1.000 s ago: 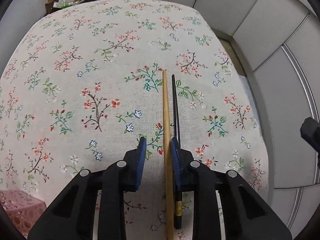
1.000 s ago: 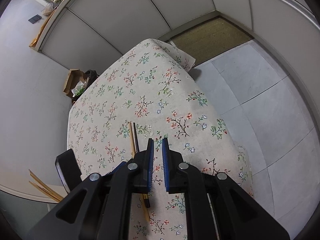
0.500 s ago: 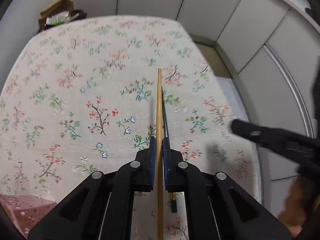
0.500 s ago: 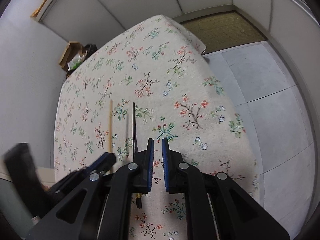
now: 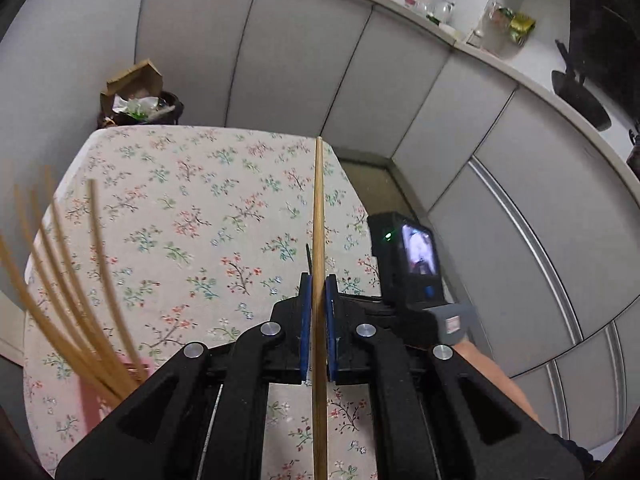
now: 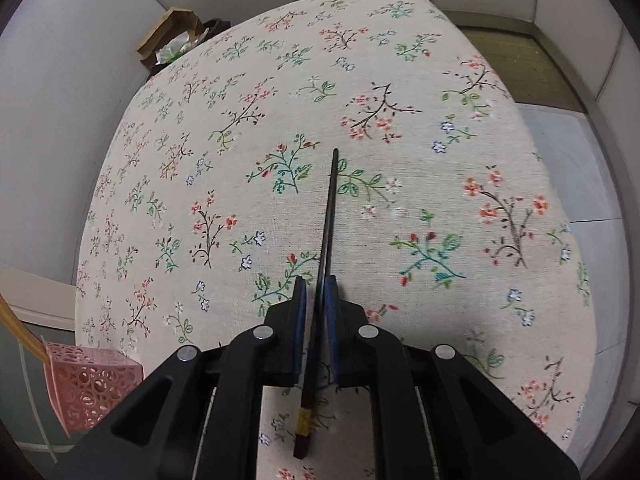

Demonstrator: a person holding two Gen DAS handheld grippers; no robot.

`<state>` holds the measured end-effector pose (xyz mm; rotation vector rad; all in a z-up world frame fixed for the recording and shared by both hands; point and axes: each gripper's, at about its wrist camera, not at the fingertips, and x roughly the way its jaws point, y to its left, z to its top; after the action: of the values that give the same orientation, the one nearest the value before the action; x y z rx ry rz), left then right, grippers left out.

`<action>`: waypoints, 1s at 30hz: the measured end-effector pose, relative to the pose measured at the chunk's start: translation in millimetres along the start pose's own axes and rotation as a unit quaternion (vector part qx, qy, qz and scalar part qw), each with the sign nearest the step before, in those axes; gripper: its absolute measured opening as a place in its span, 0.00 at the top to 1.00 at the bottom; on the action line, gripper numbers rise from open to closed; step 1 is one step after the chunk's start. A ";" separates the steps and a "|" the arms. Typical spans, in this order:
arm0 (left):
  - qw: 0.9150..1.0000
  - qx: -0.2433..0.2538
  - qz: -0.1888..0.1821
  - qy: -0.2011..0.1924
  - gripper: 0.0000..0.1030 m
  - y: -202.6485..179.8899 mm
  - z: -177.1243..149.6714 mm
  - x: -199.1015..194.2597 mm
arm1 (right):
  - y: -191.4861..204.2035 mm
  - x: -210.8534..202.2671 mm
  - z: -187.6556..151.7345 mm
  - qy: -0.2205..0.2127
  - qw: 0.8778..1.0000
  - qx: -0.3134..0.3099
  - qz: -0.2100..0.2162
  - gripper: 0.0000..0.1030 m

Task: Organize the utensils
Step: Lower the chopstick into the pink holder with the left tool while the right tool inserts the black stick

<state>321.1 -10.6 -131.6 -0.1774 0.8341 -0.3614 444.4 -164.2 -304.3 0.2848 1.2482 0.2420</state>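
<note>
My left gripper (image 5: 319, 280) is shut on a light wooden chopstick (image 5: 319, 208) and holds it in the air above the floral tablecloth (image 5: 192, 240), its tip pointing away. A black chopstick (image 6: 330, 208) with a yellow band near its end lies flat on the cloth. My right gripper (image 6: 316, 280) is low over it with the jaws opening. The black chopstick runs between the blue pads (image 6: 299, 304) with a gap on its left side. The left wrist view shows the right gripper's body (image 5: 404, 264) just to the right, and the black chopstick's tip (image 5: 308, 256).
A pink perforated basket (image 6: 88, 384) stands off the table's near left edge with several wooden chopsticks (image 5: 60, 280) fanning out of it. A bin with a cardboard box (image 5: 136, 96) sits behind the table's far corner. Grey partition walls surround the table.
My left gripper shut on the wooden chopstick and lifted it off the cloth. My right gripper came down over the black chopstick and its shut jaws parted around it.
</note>
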 end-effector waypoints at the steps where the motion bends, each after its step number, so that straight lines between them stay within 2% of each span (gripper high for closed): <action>1: 1.000 0.002 0.002 -0.006 0.94 2.1 0.3 -6.4 | 2.4 1.0 -0.5 -0.008 1.000 -0.005 -0.004 0.82; 2: 1.000 0.005 0.005 -0.013 0.94 3.8 0.2 -12.4 | 7.4 1.5 0.0 -0.007 1.000 -0.017 -0.011 0.80; 3: 1.000 0.005 0.006 -0.019 0.94 5.9 0.4 -18.3 | 9.8 0.0 0.2 -0.010 1.000 -0.025 -0.016 0.94; 6: 0.999 0.000 0.003 -0.034 0.94 11.9 -0.6 -36.3 | 20.6 -19.2 2.7 -0.039 0.998 -0.042 -0.028 0.94; 12: 0.997 -0.015 0.007 -0.080 0.94 30.6 1.6 -75.4 | 39.1 -92.8 1.7 -0.139 0.989 -0.045 0.029 0.94; 14: 0.995 -0.018 0.011 -0.093 0.94 39.2 2.2 -83.5 | 47.3 -107.6 -3.0 -0.159 0.985 -0.051 0.039 0.94; 17: 0.993 -0.018 0.023 -0.118 0.94 50.2 -0.5 -95.5 | 65.0 -137.7 -16.7 -0.204 0.975 -0.075 0.054 0.94; 23: 0.986 -0.037 0.045 -0.155 0.94 75.4 -9.8 -105.7 | 112.6 -179.2 -46.0 -0.262 0.953 -0.125 0.088 0.94; 28: 0.977 -0.063 0.060 -0.193 0.94 96.3 -17.4 -109.8 | 142.1 -198.3 -68.2 -0.297 0.934 -0.163 0.113 0.94; 30: 0.975 -0.068 0.073 -0.199 0.94 102.6 -19.0 -109.1 | 150.1 -200.0 -73.6 -0.303 0.930 -0.174 0.116 0.94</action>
<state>264.6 125.5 -99.0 -0.3026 0.4712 -0.1220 310.5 -83.9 -95.5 0.1763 0.5427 0.5286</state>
